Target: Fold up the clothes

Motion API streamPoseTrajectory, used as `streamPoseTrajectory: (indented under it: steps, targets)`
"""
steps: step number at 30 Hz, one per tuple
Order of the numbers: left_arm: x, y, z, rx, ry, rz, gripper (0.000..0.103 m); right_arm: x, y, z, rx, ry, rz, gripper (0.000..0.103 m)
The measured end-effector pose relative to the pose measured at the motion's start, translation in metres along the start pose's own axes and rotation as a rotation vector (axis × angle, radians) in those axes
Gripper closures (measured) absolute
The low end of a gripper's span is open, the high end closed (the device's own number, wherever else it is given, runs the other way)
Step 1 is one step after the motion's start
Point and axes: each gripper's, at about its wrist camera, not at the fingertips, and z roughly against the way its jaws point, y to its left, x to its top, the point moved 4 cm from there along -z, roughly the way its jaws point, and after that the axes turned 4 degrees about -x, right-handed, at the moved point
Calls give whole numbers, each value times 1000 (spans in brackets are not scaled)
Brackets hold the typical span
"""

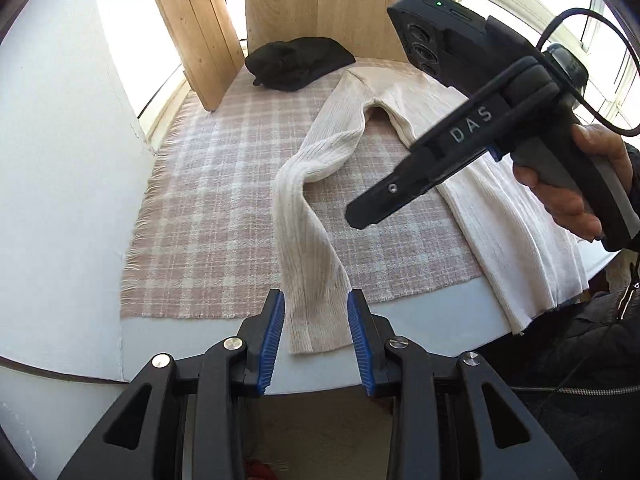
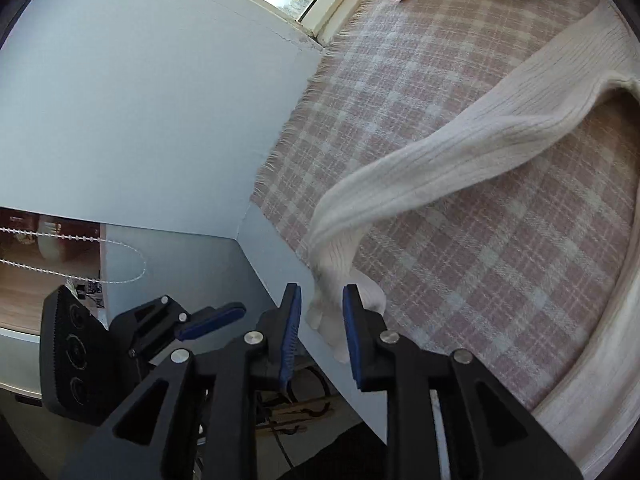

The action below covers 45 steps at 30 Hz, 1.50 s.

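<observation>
A cream ribbed sweater (image 1: 500, 208) lies on a pink plaid blanket (image 1: 208, 208). Its body is at the right, and one sleeve (image 1: 308, 240) runs down to the table's front edge. My left gripper (image 1: 316, 296) is open, with a blue pad on each side of the sleeve cuff (image 1: 316, 332). In the left wrist view a hand holds my right gripper (image 1: 358, 216) above the blanket, right of the sleeve. In the right wrist view my right gripper (image 2: 322, 292) is open over the cuff (image 2: 328, 320), and my left gripper (image 2: 208, 320) shows at lower left.
A folded black garment (image 1: 298, 62) lies at the back of the blanket, next to upright wooden boards (image 1: 192, 28). A white wall (image 1: 60, 160) stands close on the left. The white table edge (image 1: 420, 320) runs in front, with a person's dark jacket (image 1: 580, 360) at lower right.
</observation>
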Motion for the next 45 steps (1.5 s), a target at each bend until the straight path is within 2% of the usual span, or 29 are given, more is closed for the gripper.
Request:
streamPoseTrajectory:
  steps: [3,5,8,11,14,17,19,23,25,28,32,34,42,45]
  targets:
    - [-2,1,8,44,33,-44,72,-19,-26,13,-76,58,13,80]
    - [-7,2,1,29,44,-3,71,-16,-41,31,-152,22,53,80]
    - [-16,6,-11,31,56,34,71,10,-49,48,-299,-15,188,80]
    - [-24,7,-20,33,68,58,67,48,-42,52,-372,-56,319,80]
    - [-30,7,-29,58,94,78,66,80,-26,36,-434,-31,517,73]
    - [-33,10,-33,82,117,107,66,100,-24,8,-526,54,650,73]
    - [-36,9,-36,68,137,114,64,107,-25,-5,-570,87,730,73]
    - [-34,12,-46,38,168,137,64,117,-38,-14,-562,145,774,73]
    - [-33,17,-53,-4,179,175,64,121,-43,-15,-559,158,798,73]
    - [-31,22,-66,-12,204,199,64,126,-50,-17,-572,173,826,73]
    - [-28,18,-72,-1,217,188,87,130,-60,-25,-574,196,862,73]
    - [-27,16,-71,12,207,187,97,129,-67,-29,-577,212,880,73]
    - [-19,32,-42,55,94,297,99,125,-90,-38,-520,259,967,73]
    - [-15,35,-20,126,67,292,99,122,-92,-39,-483,272,1009,72]
